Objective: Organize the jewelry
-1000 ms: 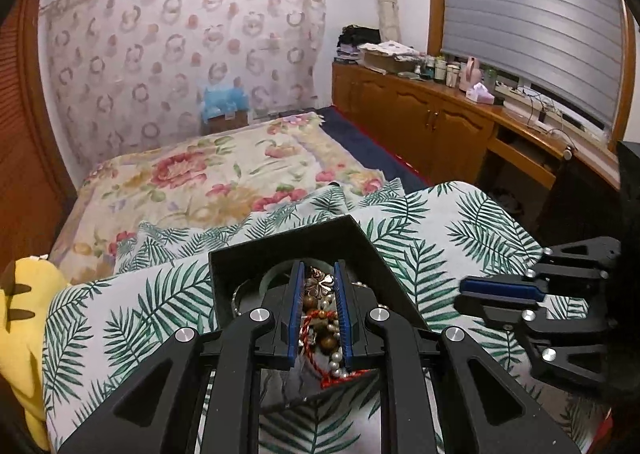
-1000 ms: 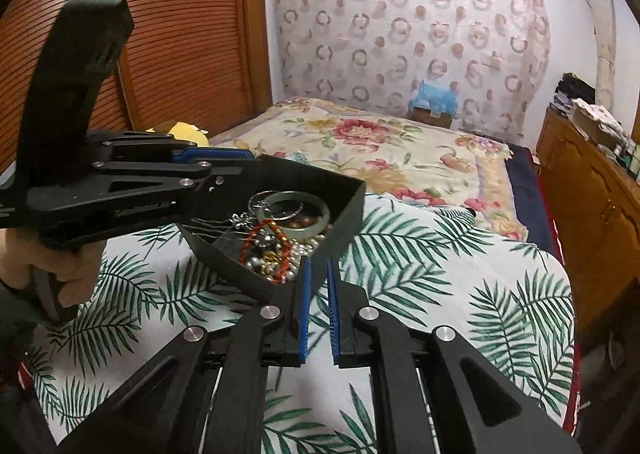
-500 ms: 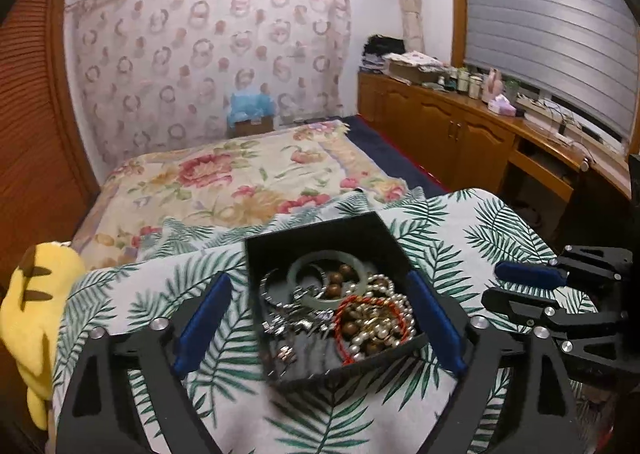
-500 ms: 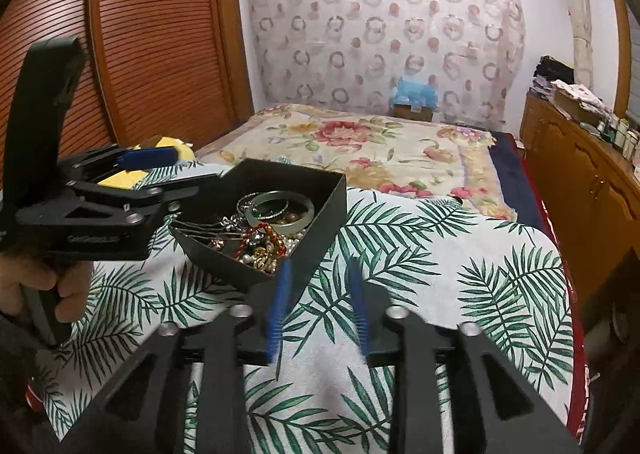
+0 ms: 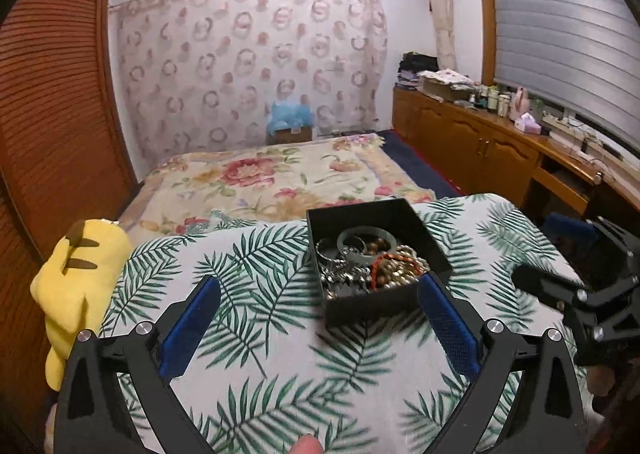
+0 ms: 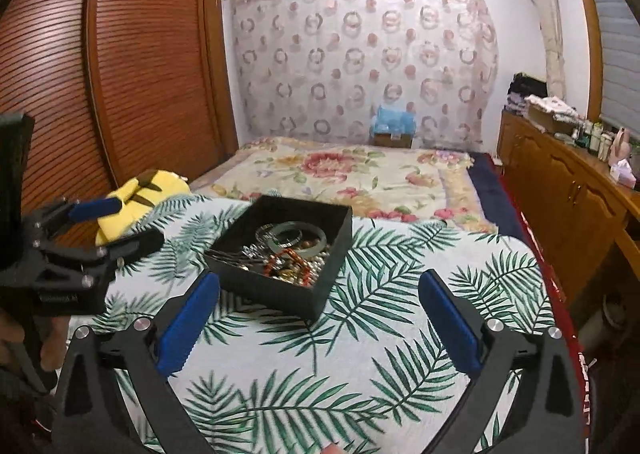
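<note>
Jewelry box (image 5: 380, 250) ahead of both wide-spread jaws, untouched

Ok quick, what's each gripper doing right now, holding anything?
Left gripper: open, holding nothing, jaws just opened.
Right gripper: open, holding nothing, jaws just opened.

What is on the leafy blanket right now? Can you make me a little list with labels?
surface: palm-leaf cloth over the near end of the bed
box: open black box resting on the cloth, no lid in view
inside box: pale green bangle, red bead bracelet, pearly and brown beads, silver pieces, all heaped together
left gripper: jaws have just been opening, now wide, nothing between them
right gripper: jaws have just been opening, now wide, empty
toy: yellow plush at the cloth's left edge
</note>
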`<state>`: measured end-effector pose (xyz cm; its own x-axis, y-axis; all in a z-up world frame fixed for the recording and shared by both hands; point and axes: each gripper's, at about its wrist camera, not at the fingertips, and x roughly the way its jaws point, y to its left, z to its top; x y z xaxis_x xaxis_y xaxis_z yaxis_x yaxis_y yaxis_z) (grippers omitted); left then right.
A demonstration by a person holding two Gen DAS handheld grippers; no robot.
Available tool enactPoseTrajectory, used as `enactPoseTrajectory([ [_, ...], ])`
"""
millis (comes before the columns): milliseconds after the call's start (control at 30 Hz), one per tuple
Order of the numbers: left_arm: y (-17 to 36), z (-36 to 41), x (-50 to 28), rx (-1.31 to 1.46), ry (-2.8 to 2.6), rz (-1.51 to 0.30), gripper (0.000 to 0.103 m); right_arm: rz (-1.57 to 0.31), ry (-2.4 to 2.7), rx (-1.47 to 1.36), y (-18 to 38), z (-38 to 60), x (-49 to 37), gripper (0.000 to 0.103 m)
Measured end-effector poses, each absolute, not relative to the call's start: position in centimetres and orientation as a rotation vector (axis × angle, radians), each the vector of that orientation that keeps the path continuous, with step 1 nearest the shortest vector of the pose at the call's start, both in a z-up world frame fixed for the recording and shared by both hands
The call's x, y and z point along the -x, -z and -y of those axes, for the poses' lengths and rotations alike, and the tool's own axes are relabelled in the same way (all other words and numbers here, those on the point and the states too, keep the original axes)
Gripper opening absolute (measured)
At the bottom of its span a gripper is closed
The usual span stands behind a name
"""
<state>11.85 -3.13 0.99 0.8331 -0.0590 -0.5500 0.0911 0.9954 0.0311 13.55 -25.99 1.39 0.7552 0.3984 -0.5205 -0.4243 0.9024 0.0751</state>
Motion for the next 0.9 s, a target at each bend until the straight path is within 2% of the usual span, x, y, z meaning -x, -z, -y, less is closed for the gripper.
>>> enactPoseTrajectory([
  [333, -2.5, 1.4, -7.4, -0.029, 0.05, -0.547, 0.095, -0.457, -0.416, -0.004, -4.7, 26.1, -9.7, 0.1],
  [900, -3.7, -0.8, -3.2, 0.006, -0.004, -0.47, 0.095, -0.402, -0.355, -0.014, -4.9, 26.6, -6.0, 0.1],
])
